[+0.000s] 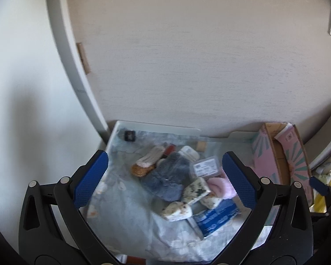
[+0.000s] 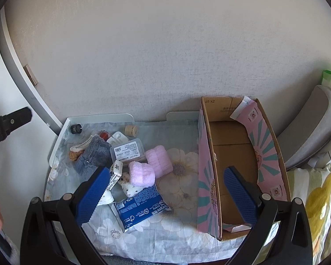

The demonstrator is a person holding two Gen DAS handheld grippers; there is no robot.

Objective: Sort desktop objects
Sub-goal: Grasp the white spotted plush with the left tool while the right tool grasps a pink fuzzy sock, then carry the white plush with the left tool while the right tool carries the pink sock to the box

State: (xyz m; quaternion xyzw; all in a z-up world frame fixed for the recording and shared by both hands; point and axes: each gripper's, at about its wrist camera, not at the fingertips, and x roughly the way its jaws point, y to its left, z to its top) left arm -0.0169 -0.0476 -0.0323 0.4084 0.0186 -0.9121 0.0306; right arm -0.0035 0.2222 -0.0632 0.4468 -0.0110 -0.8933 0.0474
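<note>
A pile of small objects lies on a floral cloth over a white tray: grey folded socks, pink fluffy socks, a clear plastic case, a blue tissue pack, floral packets and a brown-white sock. An open pink cardboard box stands at the right, empty. My left gripper is open above the pile. My right gripper is open, with nothing between the fingers.
A black round cap, a wooden spool and a red-capped item lie near the tray's back edge by the wall. A yellow floral cushion and grey chair parts sit to the right.
</note>
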